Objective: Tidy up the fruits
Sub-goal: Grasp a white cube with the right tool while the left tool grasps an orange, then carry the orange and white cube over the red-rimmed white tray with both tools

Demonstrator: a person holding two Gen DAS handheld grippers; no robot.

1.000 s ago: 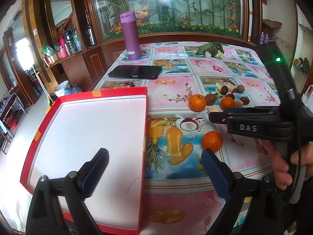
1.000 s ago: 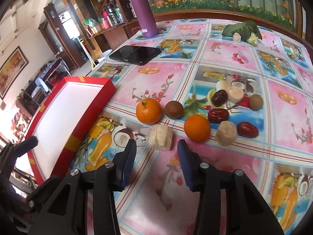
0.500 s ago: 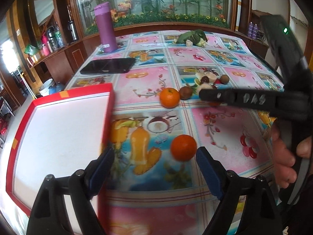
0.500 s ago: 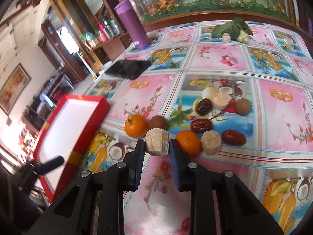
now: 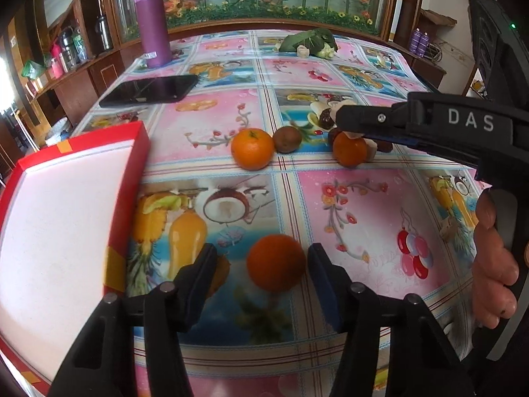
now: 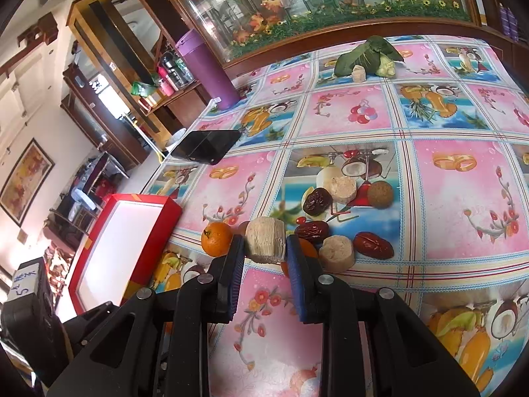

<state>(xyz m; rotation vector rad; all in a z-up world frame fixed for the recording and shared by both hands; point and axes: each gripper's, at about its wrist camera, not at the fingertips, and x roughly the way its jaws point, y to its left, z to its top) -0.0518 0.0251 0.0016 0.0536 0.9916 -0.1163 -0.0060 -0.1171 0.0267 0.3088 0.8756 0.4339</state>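
We see orange tangerines (image 5: 252, 148) on a pink-and-blue fruit-patterned tabletop (image 5: 357, 205). The box (image 5: 130, 142) is red, white inside; the flask (image 5: 152, 23) purple.

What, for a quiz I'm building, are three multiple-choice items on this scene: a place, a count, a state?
1. Left wrist view: the tray lies where? A left of the oranges; B right of them; C on top of them.
2. Left wrist view: how many oranges? A one; B three; C six.
3. The right gripper is: A open, empty; B shut on a tan chunk; C shut on an orange.
Answers: A, its red wall stands left of them; B, two far, one near; B, both pads press the chunk's sides.
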